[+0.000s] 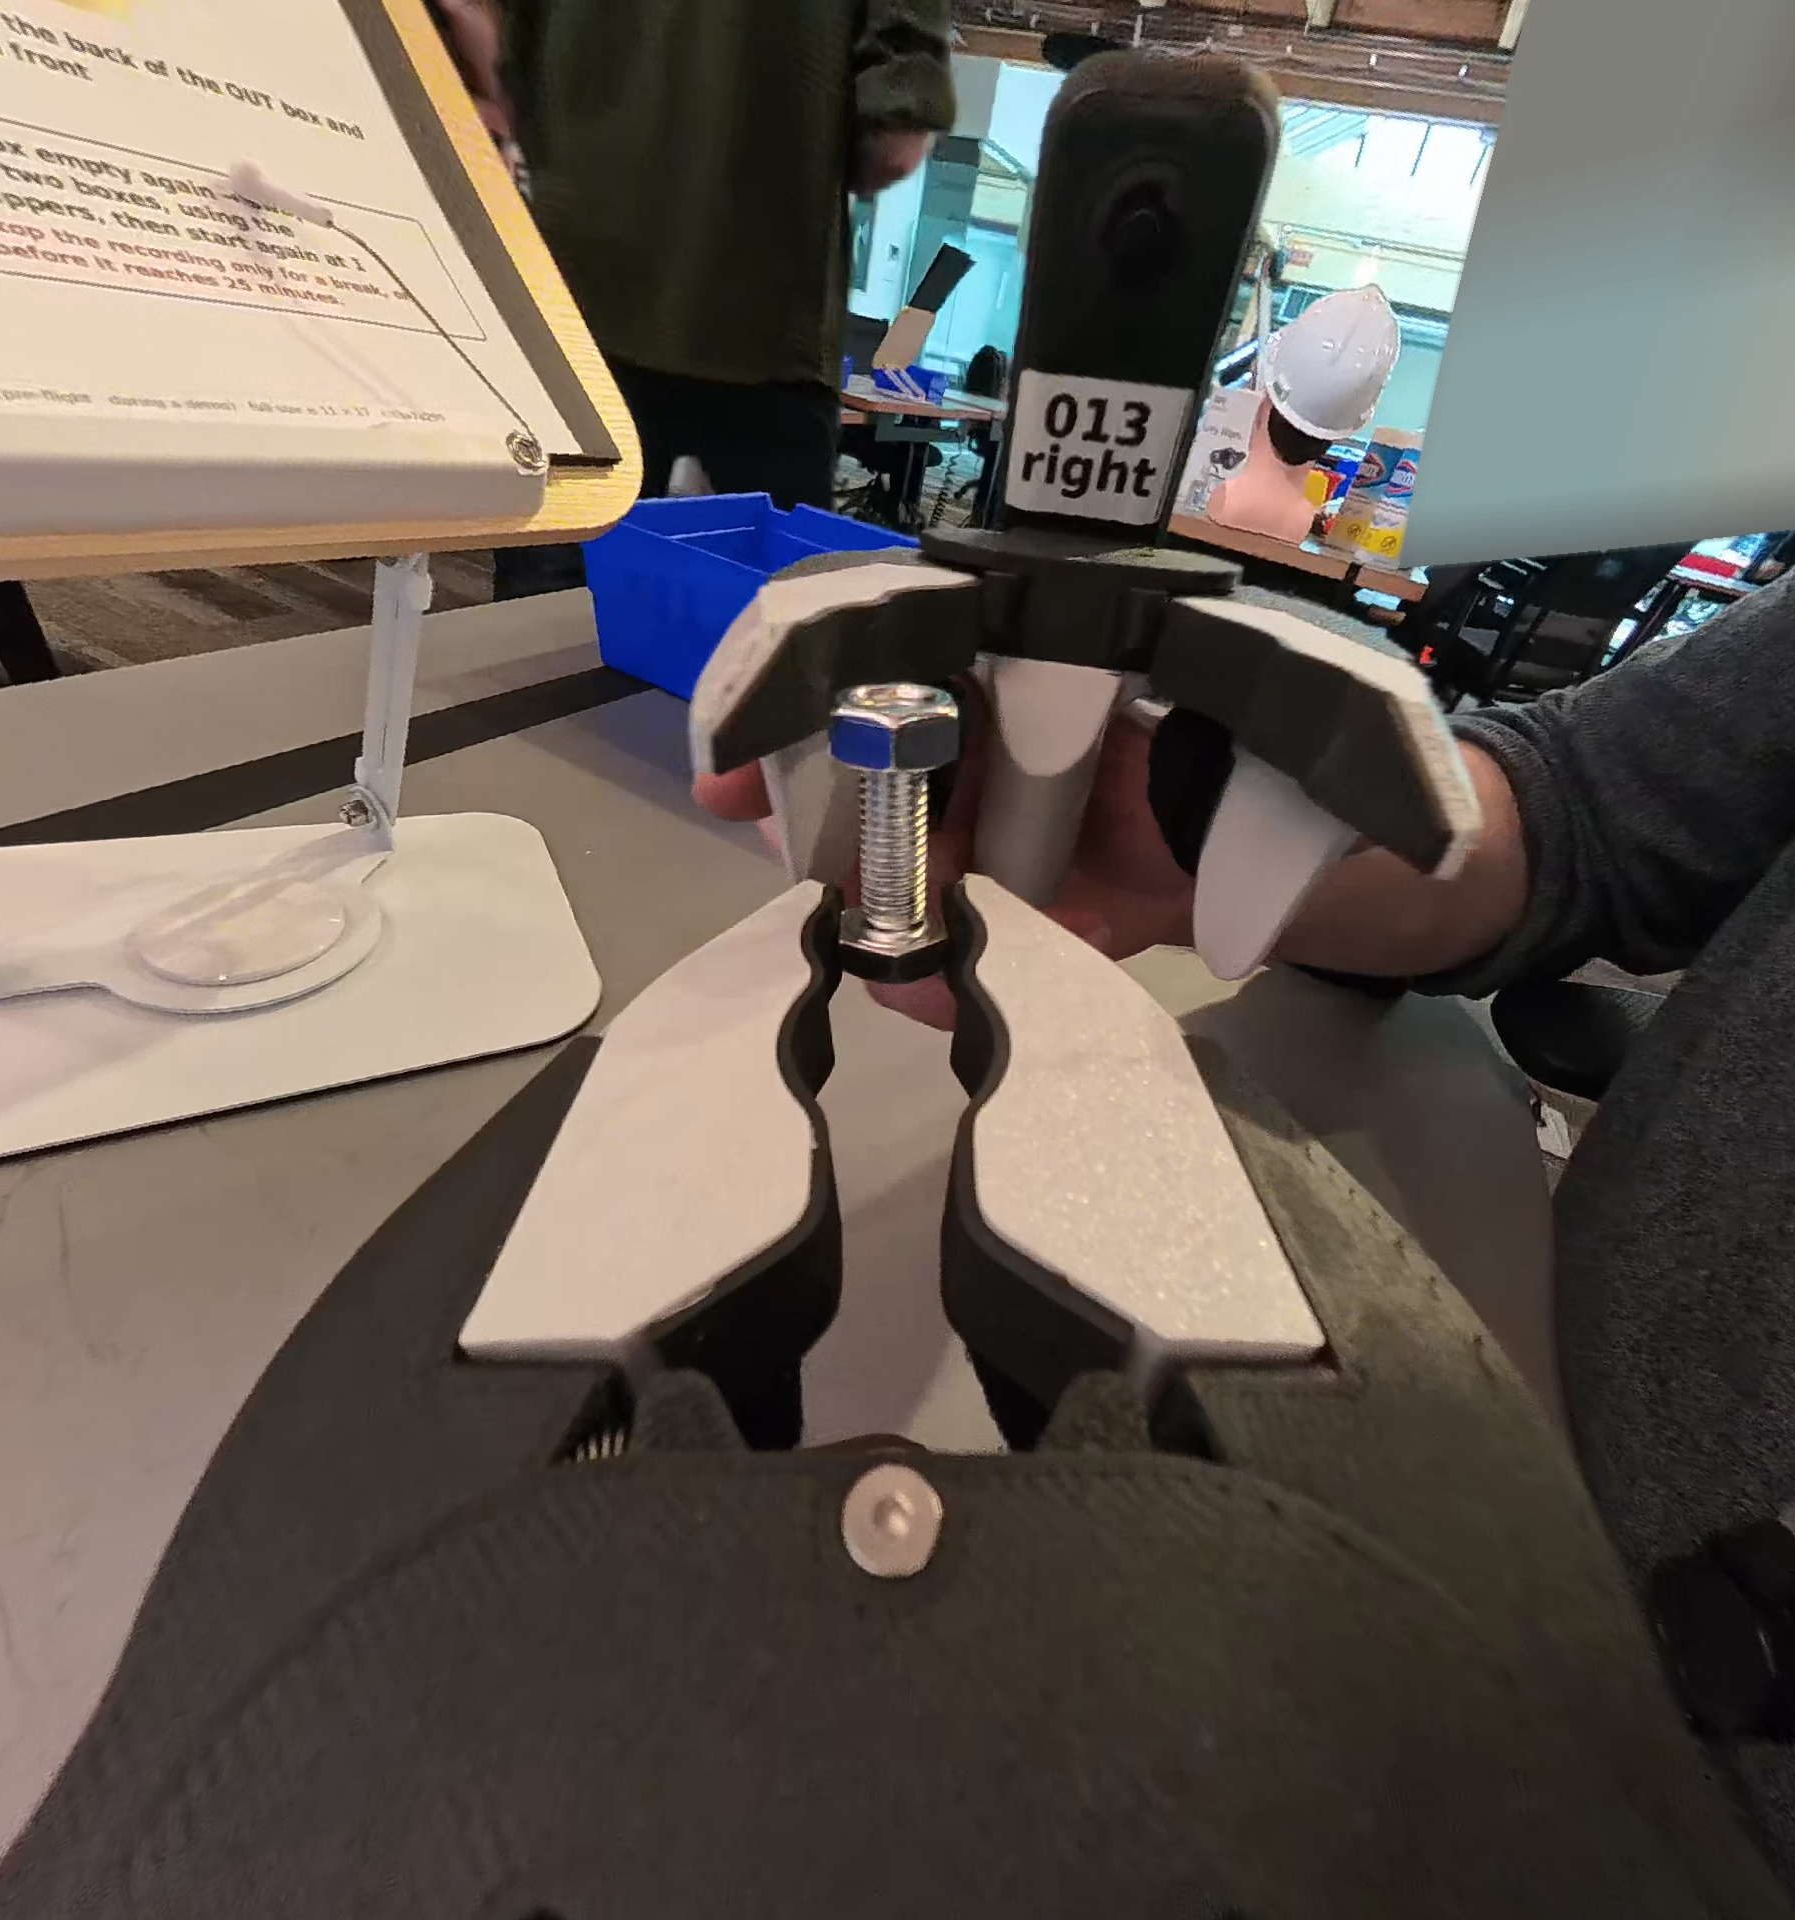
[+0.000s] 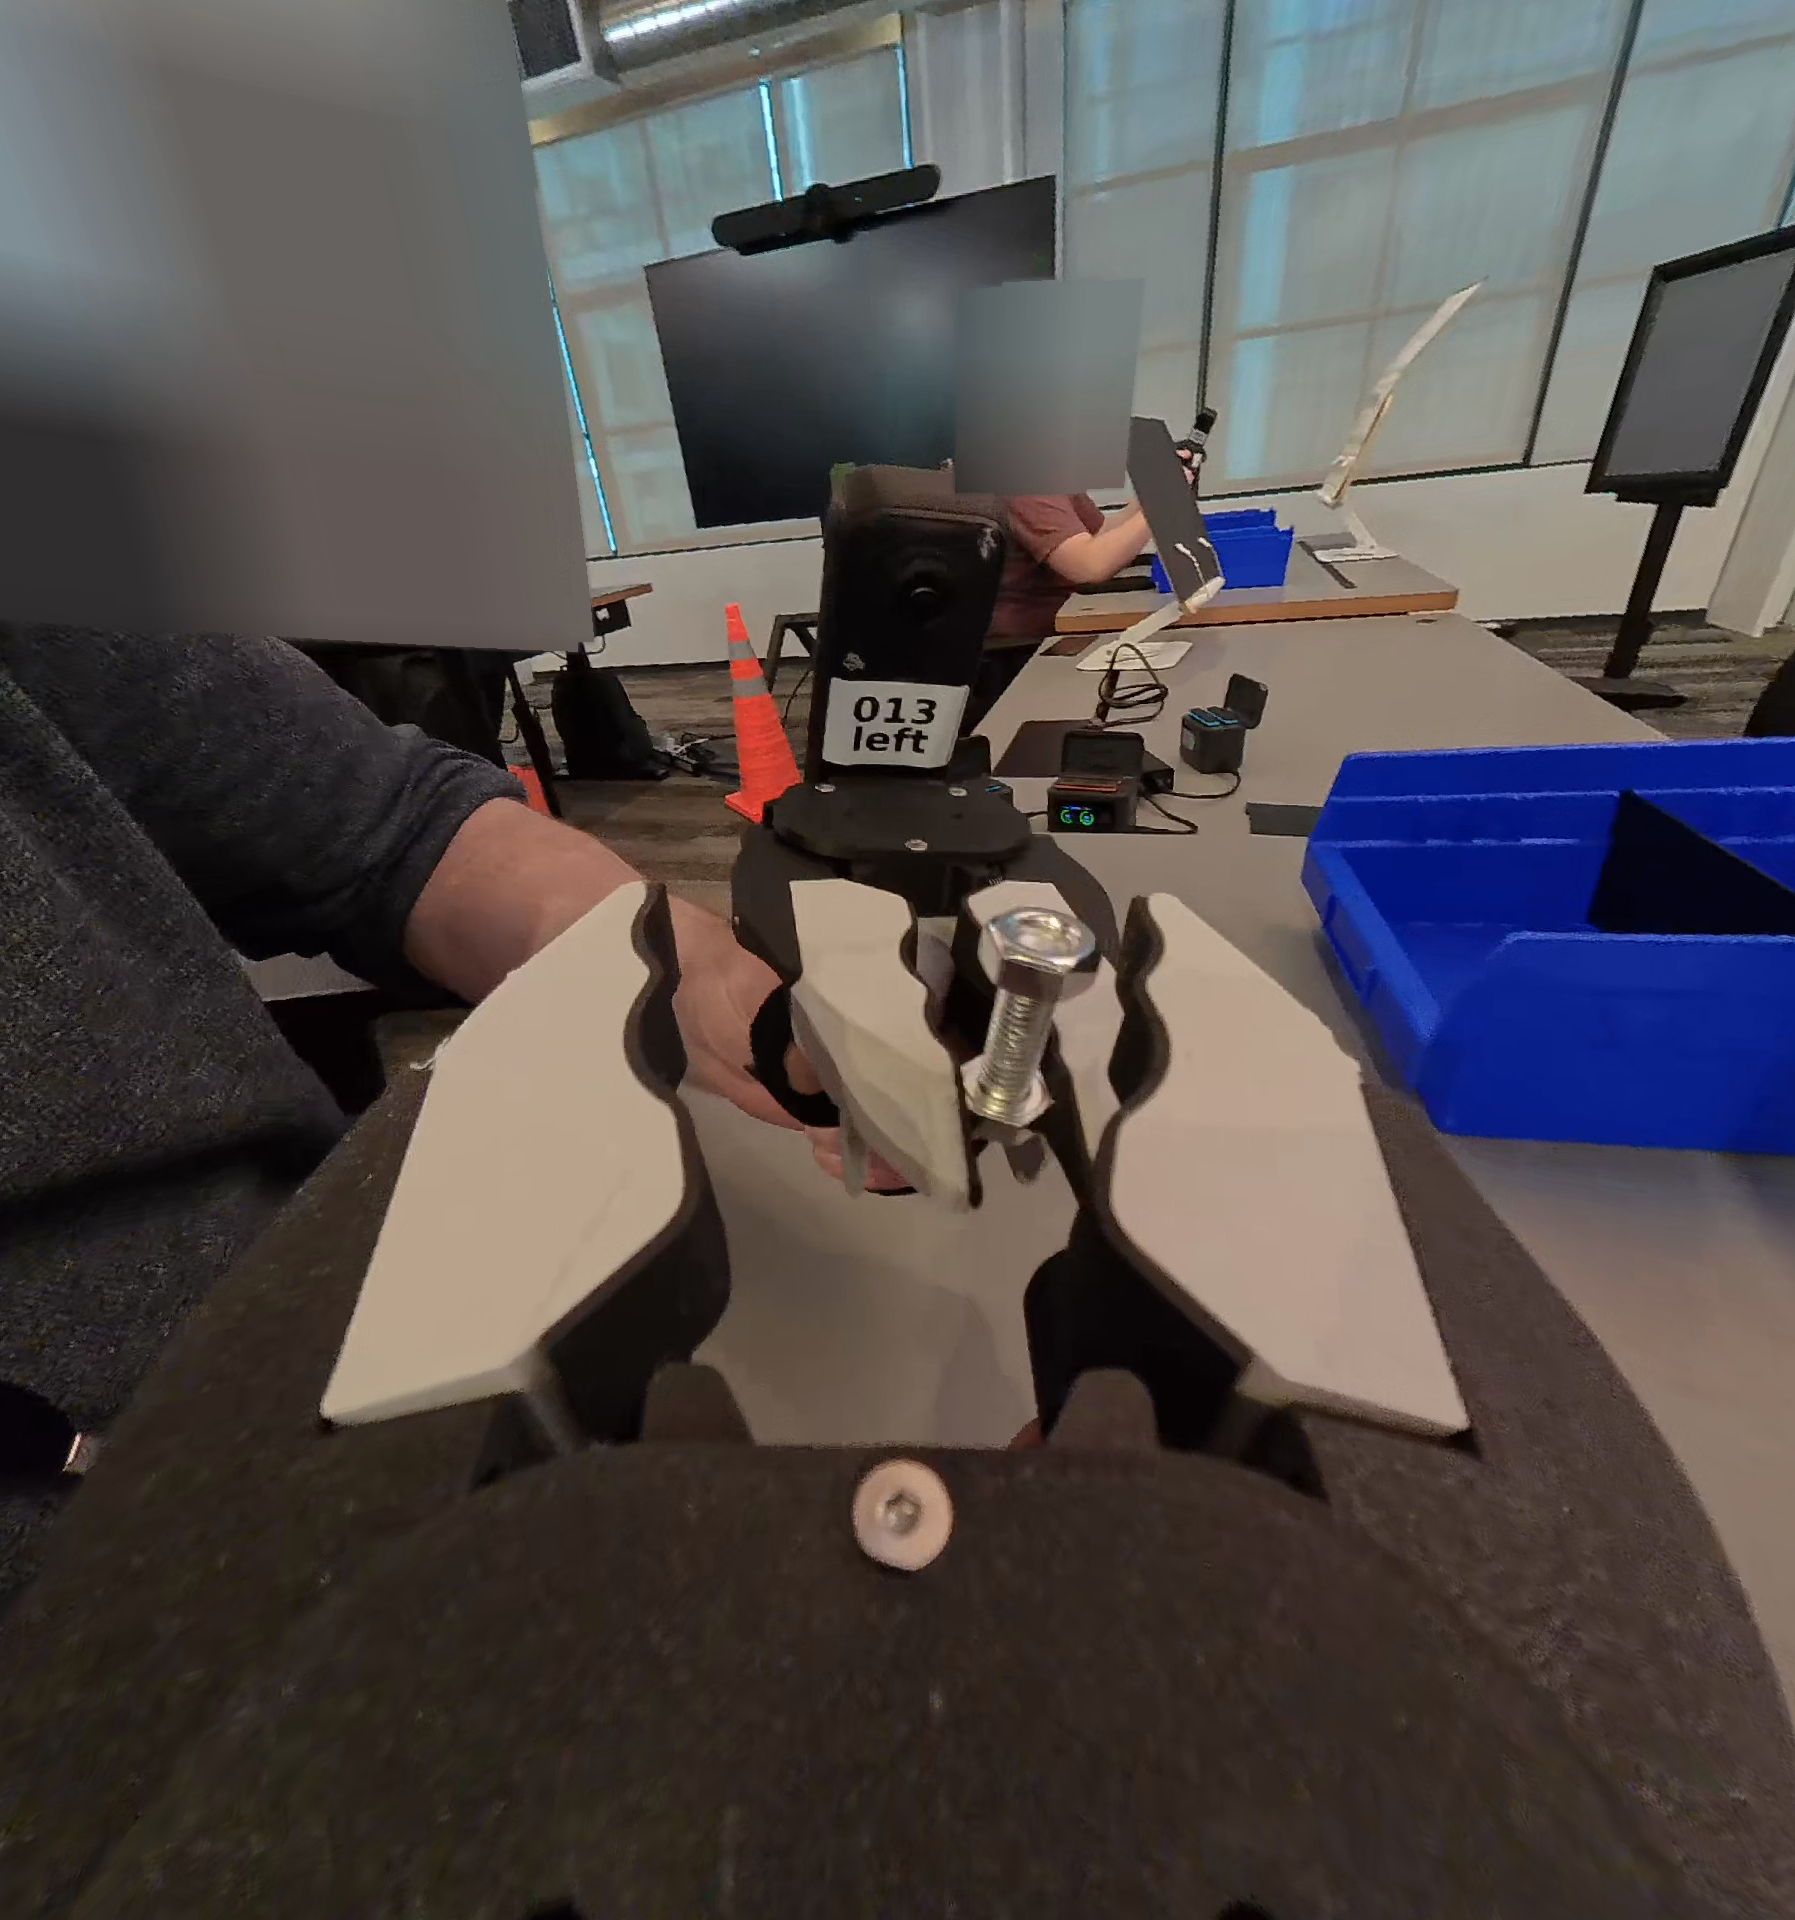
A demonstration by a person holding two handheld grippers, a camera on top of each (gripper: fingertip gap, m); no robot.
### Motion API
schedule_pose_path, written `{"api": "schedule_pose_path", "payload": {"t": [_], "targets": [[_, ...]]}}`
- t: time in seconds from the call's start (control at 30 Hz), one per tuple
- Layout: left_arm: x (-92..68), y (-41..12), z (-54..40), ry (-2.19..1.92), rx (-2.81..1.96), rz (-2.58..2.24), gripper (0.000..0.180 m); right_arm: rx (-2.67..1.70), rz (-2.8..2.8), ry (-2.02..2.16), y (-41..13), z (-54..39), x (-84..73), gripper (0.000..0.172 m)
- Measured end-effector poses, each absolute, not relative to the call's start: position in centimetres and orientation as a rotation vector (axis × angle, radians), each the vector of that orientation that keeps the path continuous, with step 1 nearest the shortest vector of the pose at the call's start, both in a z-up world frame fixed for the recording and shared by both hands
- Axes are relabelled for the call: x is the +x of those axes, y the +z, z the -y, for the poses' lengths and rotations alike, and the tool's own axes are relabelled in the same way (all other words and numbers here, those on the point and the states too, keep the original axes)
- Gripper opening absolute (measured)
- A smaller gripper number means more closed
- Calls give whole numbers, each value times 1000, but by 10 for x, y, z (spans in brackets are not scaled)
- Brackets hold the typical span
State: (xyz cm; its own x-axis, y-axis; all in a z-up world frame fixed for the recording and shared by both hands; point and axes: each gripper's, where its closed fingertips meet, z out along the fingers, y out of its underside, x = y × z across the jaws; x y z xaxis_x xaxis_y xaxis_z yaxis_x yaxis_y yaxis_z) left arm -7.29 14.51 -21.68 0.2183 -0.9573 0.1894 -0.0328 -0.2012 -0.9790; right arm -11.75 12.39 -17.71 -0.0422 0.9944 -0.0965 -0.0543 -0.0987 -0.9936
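Left claw (image 1: 891,935): jaws nearly closed, the dark scalloped pads pressed on either side of a hex nut (image 1: 888,940) threaded at the lower end of a silver hex bolt (image 1: 895,821). The bolt stands close to upright, long axis vertical, head uppermost, threaded shank bare between head and nut; in the right wrist view the same bolt (image 2: 1028,1008) leans slightly, head tipped toward the camera.

Right claw (image 2: 898,1039): jaws spread wide, gripping nothing. It faces the left claw head-on, and the left claw's tips and the bolt sit in the gap between its fingers (image 2: 550,1132), clear of both pads. The bolt head lies just beside its right finger.

Both claws hang above a grey counter (image 1: 664,790), each held in a hand (image 2: 727,997). Bare counter lies beneath them. To the left claw's left stands a white document stand (image 1: 249,966) carrying a tilted printed board (image 1: 249,260). To the right claw's right sits a blue divided bin (image 2: 1599,935), its near wall close to that claw's outer finger. Farther along the counter are small chargers (image 2: 1101,790) and cables.
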Motion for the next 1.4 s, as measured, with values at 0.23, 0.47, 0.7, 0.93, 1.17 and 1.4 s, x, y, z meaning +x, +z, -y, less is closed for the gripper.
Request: {"api": "schedule_pose_path", "payload": {"t": [0.23,0.47,0.7,0.93,1.17,1.4], "targets": [[-83,-218,-156,-1150,-1506,-943,18,-1145,1178,1362,-173,-110,-95,43],[-73,-219,-146,-1158,-1490,-997,18,-1224,1138,1321,-179,-128,-107,79],[-79,-218,-153,-1156,-1499,-961,18,-1215,1143,1338,-178,-123,-111,81],[-82,-218,-155,-1175,-1501,-947,18,-1232,1106,1315,-178,-132,-100,77],[-79,-217,-153,-1156,-1506,-960,18,-1225,1167,1347,-181,-124,-121,86],[-83,-215,-157,-1132,-1504,-964,18,-1256,1118,1351,-179,-133,-101,80]]}}
